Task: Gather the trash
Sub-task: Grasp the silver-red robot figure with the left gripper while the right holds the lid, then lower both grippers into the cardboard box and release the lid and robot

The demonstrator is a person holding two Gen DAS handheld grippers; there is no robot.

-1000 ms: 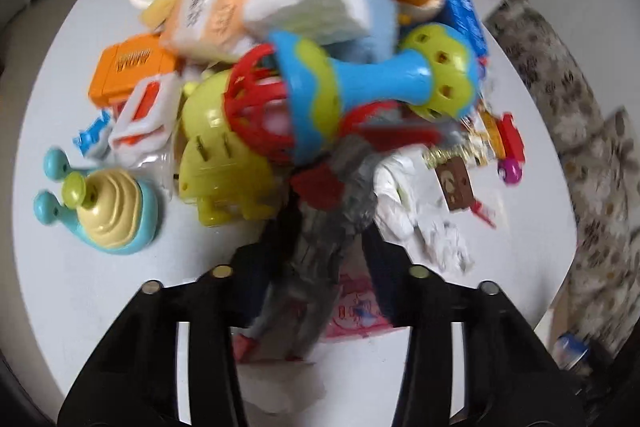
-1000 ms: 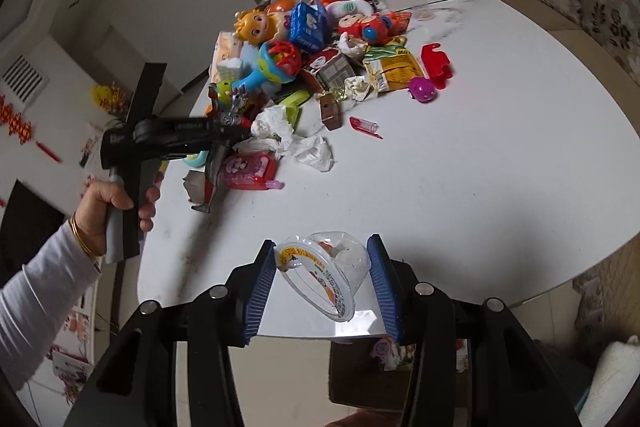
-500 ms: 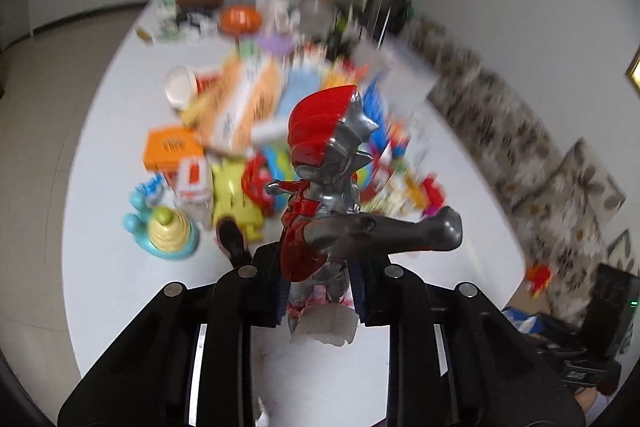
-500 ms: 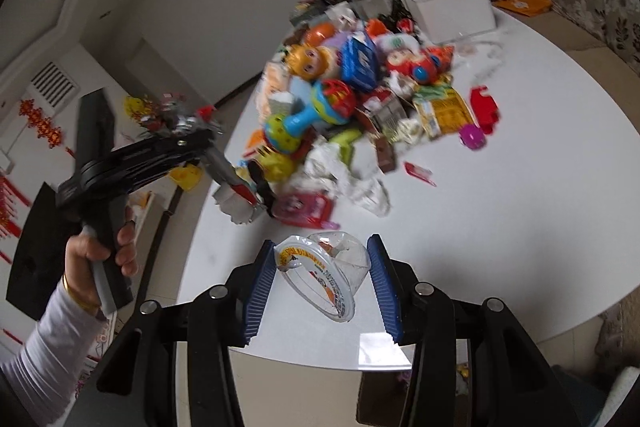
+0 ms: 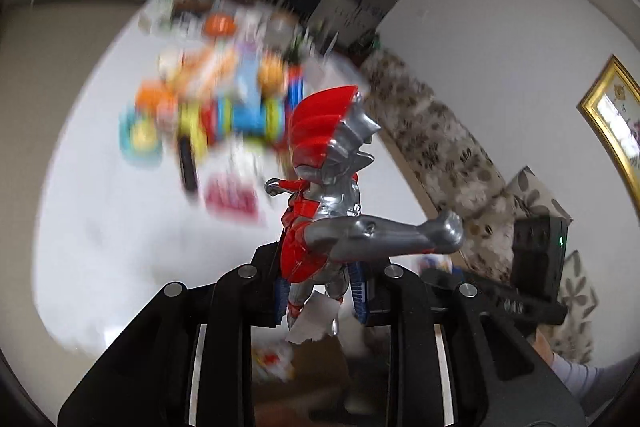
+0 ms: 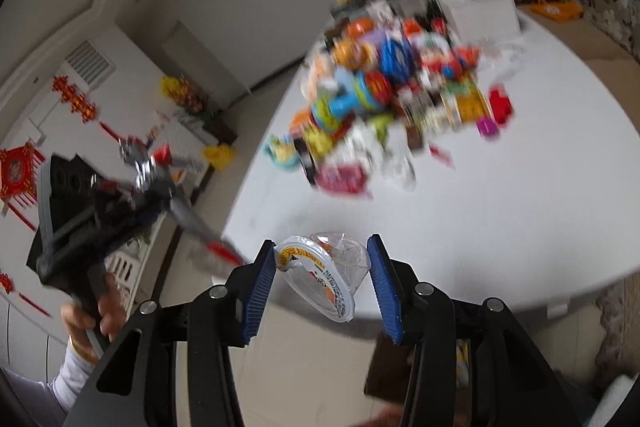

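My left gripper [image 5: 320, 291] is shut on a red and silver toy figure [image 5: 324, 187], gripped at the legs, with a scrap of white paper [image 5: 312, 323] hanging at its feet. The right wrist view shows the same left gripper [image 6: 160, 187] held in the air off the table's left side by a hand [image 6: 92, 319]. My right gripper [image 6: 322, 279] is shut on a clear plastic cup [image 6: 324, 267] with an orange and yellow printed lid, tilted between the blue pads. Both are near the front edge of the white table [image 6: 500, 219].
A blurred heap of toys, wrappers and crumpled tissue [image 6: 392, 95] covers the far half of the table, with a white box [image 6: 480, 11] behind it. A patterned sofa [image 5: 440, 147] runs along the table's right side. Floor lies below the grippers.
The left gripper closed on the toy figure in the heap, then lifted it up and back off the table. The right gripper rose a little, still holding the cup.
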